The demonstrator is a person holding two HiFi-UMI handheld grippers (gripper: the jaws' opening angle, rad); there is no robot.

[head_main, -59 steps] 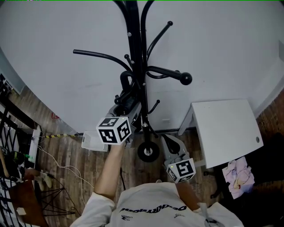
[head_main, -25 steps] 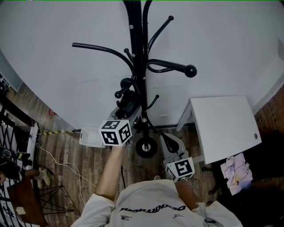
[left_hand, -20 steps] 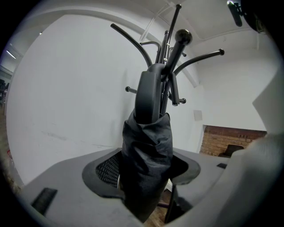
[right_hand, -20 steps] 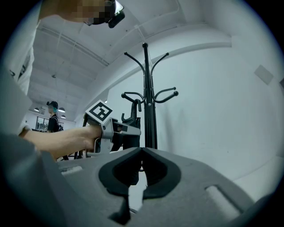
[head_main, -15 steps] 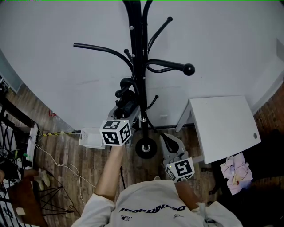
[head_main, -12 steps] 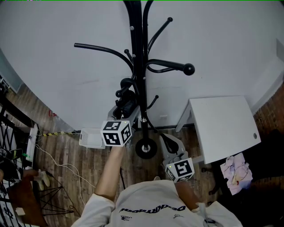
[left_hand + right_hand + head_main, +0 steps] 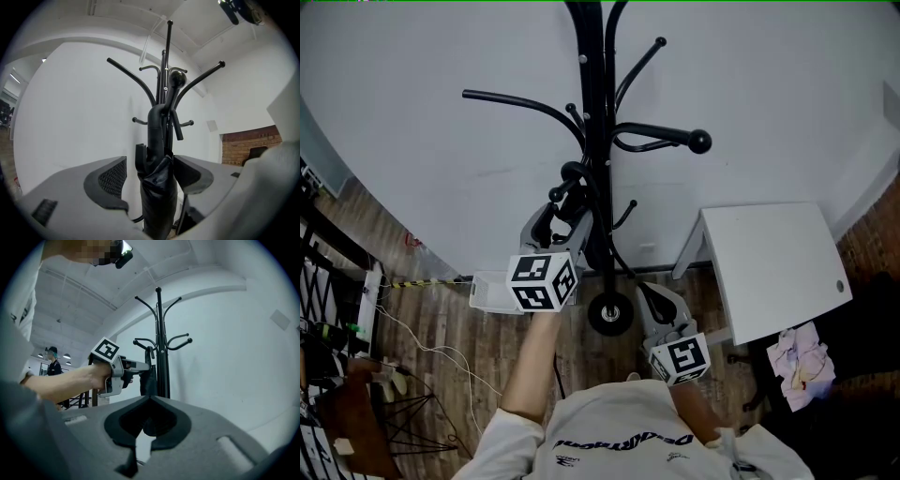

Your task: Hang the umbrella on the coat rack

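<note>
**A:** What has been altered since a second ago?

**B:** The left tongs point(image 7: 154, 171) are being opened. In the earlier head views they were closed round the umbrella point(image 7: 158, 197), and now a clear gap is seen beside one pad, while the folded fabric lies just beside the other. They have also been lifted a little.

**A:** And where is the umbrella left?

**B:** It hangs upright against the post of the coat rack point(image 7: 598, 112), between the parted tongs. Its curved handle point(image 7: 572, 173) appears to be hooked over a low peg, though the contact itself is not plainly shown. The hanging is judged to be nearly done (only a clean withdrawal seems to remain).

**A:** What is known of the other side?

**B:** The right tongs point(image 7: 150, 398) are held low and level, brought together with nothing between them.

**A:** What else is to be noted?

**B:** A white surface point(image 7: 778, 272) stands to the right of the rack, with a crumpled cloth point(image 7: 802, 366) beyond its corner. A white box point(image 7: 492, 292) and loose cables point(image 7: 422, 352) lie on the wooden floor to the left. The round base point(image 7: 611, 314) of the rack is seen below.

**A:** Is anything in the way?

**B:** Chiefly the rack's own pegs and the fabric. It is judged that the umbrella could be dragged off if it were snagged as the tongs are drawn back.
</note>
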